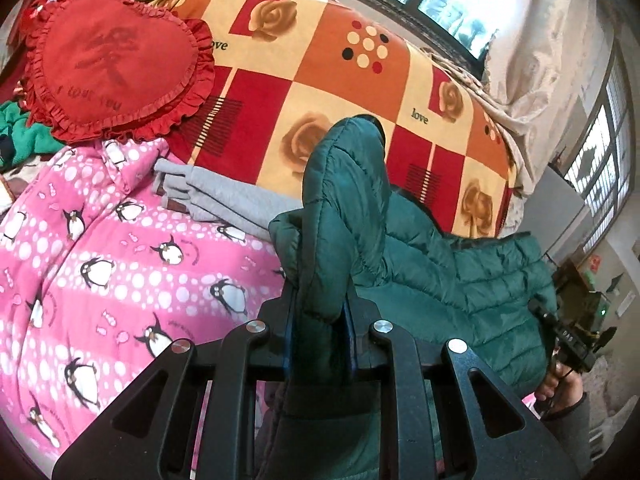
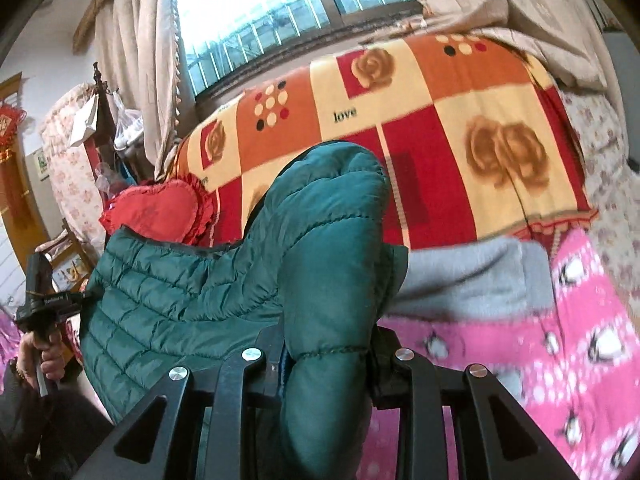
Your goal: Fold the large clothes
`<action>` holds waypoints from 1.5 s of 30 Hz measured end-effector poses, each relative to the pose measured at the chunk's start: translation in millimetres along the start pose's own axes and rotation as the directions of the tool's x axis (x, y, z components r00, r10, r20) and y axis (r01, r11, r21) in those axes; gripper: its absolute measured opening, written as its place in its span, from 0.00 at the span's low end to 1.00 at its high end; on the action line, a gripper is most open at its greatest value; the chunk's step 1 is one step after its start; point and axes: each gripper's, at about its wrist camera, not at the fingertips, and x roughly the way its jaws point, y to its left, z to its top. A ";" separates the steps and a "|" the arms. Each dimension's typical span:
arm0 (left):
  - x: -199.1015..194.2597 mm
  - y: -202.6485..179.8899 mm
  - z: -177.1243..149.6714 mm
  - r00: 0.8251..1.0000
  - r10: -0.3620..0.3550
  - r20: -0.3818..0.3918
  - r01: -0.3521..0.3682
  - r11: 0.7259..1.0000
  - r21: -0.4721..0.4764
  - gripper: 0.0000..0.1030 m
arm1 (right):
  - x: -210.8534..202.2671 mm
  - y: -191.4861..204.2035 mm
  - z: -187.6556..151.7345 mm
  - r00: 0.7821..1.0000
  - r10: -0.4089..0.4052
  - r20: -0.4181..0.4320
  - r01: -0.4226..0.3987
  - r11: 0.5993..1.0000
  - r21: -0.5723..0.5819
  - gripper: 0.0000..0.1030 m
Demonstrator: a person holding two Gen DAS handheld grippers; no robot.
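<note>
Nearest in the left wrist view, the left claw (image 1: 322, 312) is closed narrow on a fold of the green padded jacket (image 1: 440, 276), and the fabric rises up between its fingers. In the right wrist view, the right claw (image 2: 326, 350) is also closed narrow on another thick fold of the same jacket (image 2: 192, 280). The jacket hangs between both claws, above the bed. Under it lies a pink penguin blanket (image 1: 120, 264), and just beside it a grey garment (image 1: 224, 196). Farther away are a red heart pillow (image 1: 116, 60) and a checked rose blanket (image 1: 352, 80), then the window (image 2: 256, 20).
</note>
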 end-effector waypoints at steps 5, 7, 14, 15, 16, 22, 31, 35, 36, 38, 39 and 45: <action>23.5 8.8 -15.2 0.998 0.046 -0.047 -0.046 0.999 0.001 0.18 | 24.9 -8.4 -16.6 0.994 -0.027 -0.106 0.027 1.000 0.000 0.26; 46.7 19.0 -28.3 0.991 0.098 -0.092 -0.098 0.995 0.002 0.18 | 45.0 -13.7 -22.2 0.984 -0.050 -0.171 0.051 0.999 0.000 0.26; 70.6 38.8 -37.6 0.968 0.186 -0.165 -0.196 0.979 -0.046 0.35 | 73.6 -61.2 -32.0 0.954 -0.013 -0.299 0.106 0.949 0.297 0.43; 70.9 40.3 -38.1 0.967 0.188 -0.169 -0.199 0.979 -0.049 0.36 | 69.6 -65.2 -31.7 0.960 0.001 -0.280 0.097 0.938 0.334 0.44; 70.5 41.9 -37.3 0.966 0.191 -0.174 -0.203 0.978 -0.055 0.38 | 64.8 -67.5 -31.2 0.965 0.009 -0.263 0.090 0.928 0.362 0.45; 51.7 45.3 -21.5 0.963 0.256 -0.078 -0.264 0.958 -0.109 0.38 | 40.2 -66.9 -20.5 0.980 -0.101 -0.171 0.161 0.910 0.383 0.47; 88.9 8.8 7.0 0.961 0.273 -0.034 -0.273 0.962 -0.007 0.38 | 72.9 4.4 5.2 0.970 -0.180 -0.163 0.190 0.981 0.048 0.48; 132.6 10.8 -5.7 0.920 0.375 -0.114 -0.368 0.927 0.075 0.38 | 124.4 8.5 -19.0 0.899 -0.230 -0.373 0.229 0.972 -0.048 0.48; 142.6 15.0 -12.1 0.905 0.402 -0.140 -0.392 0.915 0.095 0.38 | 130.1 5.7 -21.9 0.894 -0.230 -0.385 0.232 0.972 -0.042 0.48; 152.9 22.1 -20.9 0.892 0.422 -0.163 -0.413 0.907 0.084 0.38 | 130.2 -0.7 -23.2 0.898 -0.216 -0.384 0.226 0.974 -0.019 0.49; 153.6 21.2 -21.1 0.890 0.429 -0.154 -0.419 0.903 0.090 0.39 | 129.5 -3.2 -23.0 0.898 -0.205 -0.388 0.220 0.976 -0.008 0.49; 119.8 -3.5 -20.3 0.918 0.390 -0.076 -0.381 0.918 0.110 0.38 | 84.5 16.7 -13.9 0.950 -0.201 -0.239 0.210 0.978 0.010 0.49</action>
